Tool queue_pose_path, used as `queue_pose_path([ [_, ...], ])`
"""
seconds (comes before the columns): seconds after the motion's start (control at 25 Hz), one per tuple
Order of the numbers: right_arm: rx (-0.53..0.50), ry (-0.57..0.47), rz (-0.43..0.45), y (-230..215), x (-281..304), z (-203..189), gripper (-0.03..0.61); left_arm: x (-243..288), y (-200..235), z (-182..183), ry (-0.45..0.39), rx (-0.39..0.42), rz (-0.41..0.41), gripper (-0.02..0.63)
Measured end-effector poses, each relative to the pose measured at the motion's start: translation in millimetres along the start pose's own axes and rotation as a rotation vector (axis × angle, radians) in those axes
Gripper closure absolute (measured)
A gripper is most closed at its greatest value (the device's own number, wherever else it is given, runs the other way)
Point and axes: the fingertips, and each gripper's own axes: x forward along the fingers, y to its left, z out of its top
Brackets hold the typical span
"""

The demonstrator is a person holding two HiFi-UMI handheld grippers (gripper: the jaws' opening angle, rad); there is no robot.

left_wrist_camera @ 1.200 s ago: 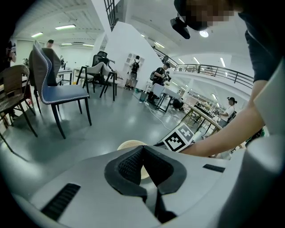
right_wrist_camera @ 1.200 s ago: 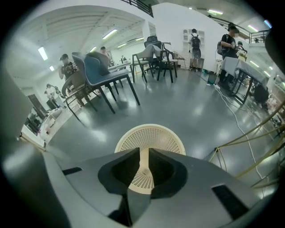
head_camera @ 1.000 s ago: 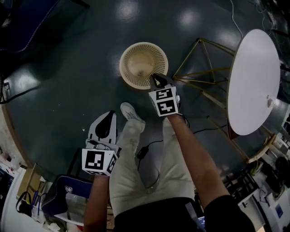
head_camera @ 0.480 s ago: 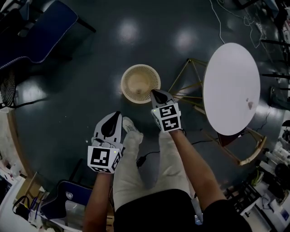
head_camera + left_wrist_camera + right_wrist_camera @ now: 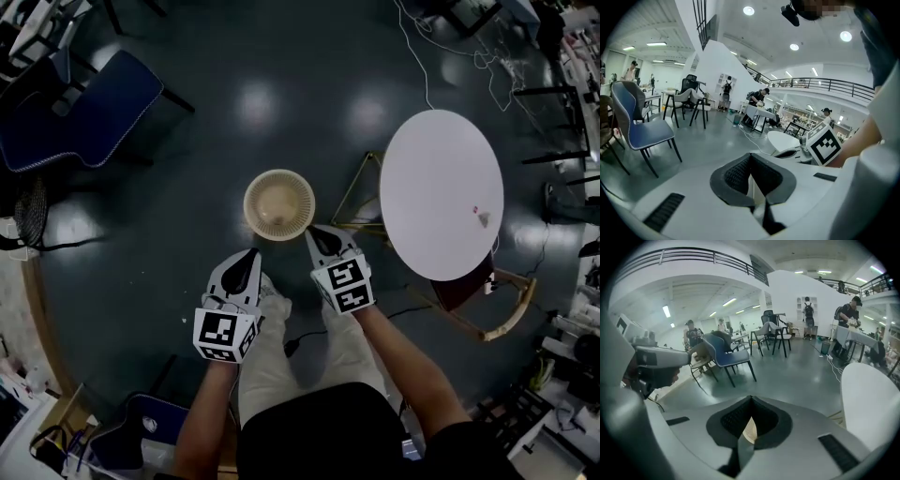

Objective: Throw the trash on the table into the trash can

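My left tongs [image 5: 246,258] and right tongs [image 5: 316,236] are both pressed together and empty, near the round cream lattice trash can [image 5: 278,203] on the floor. A small pale scrap of trash [image 5: 484,218] lies on the round white bench [image 5: 422,178], not yet fetched or binned.

Specks on the bench: two tiny specks [image 5: 483,218] sit near one edge of the round white bench [image 5: 431,178], too small for me to tell what they are.
Trash can past my right claw: in the right gripper view only a pale ribbed sliver of the trash can [image 5: 749,430] shows, in the slot under the closed tips of my right claw [image 5: 751,401]. The claw hides the rest.
Bench, right gripper view: cut off by the right edge.
Bench legs: the wooden legs [image 5: 352,202] are mostly hidden under the top.
Blue chair: the blue chair [image 5: 80,117] runs off the left edge.
Distant people: the people [image 5: 848,315] are too small to make out in detail.
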Motion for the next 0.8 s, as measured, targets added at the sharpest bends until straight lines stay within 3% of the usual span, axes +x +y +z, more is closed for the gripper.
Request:
queue_pose_path([
  [0.48, -0.021, -0.117, 0.016, -1, -136, 60, 0.561, -23, -101, 73, -0.036, 0.081, -0.06, 0.606],
  [0.8, 0.027, -0.161, 0.001, -39, -216, 67, 0.56, -26, -169, 114, -0.089, 0.098, -0.102, 0.606],
])
